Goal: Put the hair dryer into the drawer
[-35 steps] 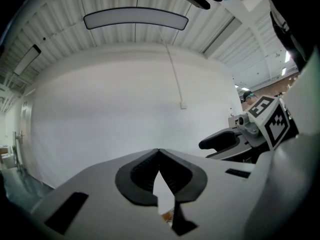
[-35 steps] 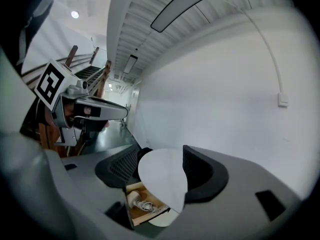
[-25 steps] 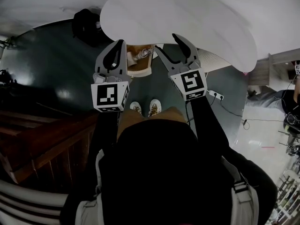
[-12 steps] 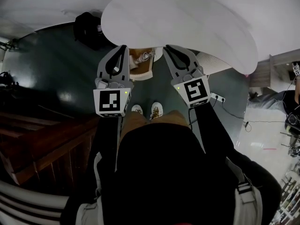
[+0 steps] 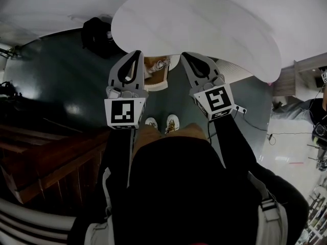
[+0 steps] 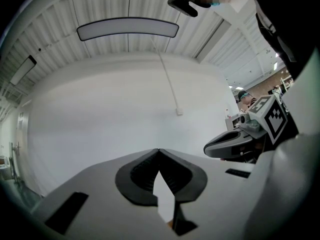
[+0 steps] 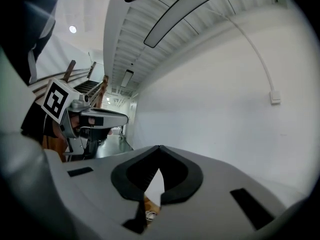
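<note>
The wide white table fills the top of the head view and its top is bare as far as the frame reaches. The dark floor lies below it. Under the table's near edge, between the two tools, sits an open wooden compartment that I take to be the drawer. A small pale, shiny thing lies inside it. This may be the hair dryer, though it is too small to be sure. If so, the placing looks done and the step in hand is probably closing the drawer. To do that well, bring one tool down from table height to the drawer front and set its closed tip flat against the middle of the panel. Push straight along the slide so the drawer does not skew, and first check that no cord or handle hangs over the rim to jam. If the pale thing is not the dryer, it must be found first, since no view shows it elsewhere. The left tool is held level in front of the person, its jaws pressed together tip to tip with nothing between them, touching nothing. The right tool is beside it and apart from it. Its jaws have just been closing and now meet at the tips, empty, with only the bare wall beyond.
</note>
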A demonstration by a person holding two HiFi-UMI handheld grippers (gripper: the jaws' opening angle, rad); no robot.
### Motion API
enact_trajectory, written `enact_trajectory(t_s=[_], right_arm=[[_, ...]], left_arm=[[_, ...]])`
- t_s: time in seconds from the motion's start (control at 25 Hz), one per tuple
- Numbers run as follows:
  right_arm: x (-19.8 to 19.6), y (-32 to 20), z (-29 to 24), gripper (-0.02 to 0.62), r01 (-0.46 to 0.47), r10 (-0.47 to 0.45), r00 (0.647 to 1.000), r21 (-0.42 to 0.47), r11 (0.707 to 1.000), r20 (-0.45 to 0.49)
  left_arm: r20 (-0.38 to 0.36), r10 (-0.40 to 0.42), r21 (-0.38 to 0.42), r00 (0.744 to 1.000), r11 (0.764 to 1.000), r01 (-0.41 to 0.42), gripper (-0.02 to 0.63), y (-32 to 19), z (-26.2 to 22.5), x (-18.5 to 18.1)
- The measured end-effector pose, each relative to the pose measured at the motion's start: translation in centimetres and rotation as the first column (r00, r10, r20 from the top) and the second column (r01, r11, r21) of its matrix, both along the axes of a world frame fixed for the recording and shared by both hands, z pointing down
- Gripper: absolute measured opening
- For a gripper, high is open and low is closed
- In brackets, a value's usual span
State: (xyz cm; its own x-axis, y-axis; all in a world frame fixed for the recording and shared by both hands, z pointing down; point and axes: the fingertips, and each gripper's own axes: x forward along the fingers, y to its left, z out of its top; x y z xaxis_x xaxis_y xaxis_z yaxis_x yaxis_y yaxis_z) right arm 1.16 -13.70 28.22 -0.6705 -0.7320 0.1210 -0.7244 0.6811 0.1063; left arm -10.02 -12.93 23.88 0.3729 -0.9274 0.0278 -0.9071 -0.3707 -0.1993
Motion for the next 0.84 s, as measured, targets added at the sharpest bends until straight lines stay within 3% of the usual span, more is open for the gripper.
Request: enact_trajectory(t_s=[0.84], right_arm=[[0.49,0.47,0.22,0.026,-0.046,0.046,0.999,-0.002,0.999,-0.001]], left_arm=[[0.008,0.015,0.012,1.000,1.000,-0.015,0.014,0.33,-0.16,0.10]])
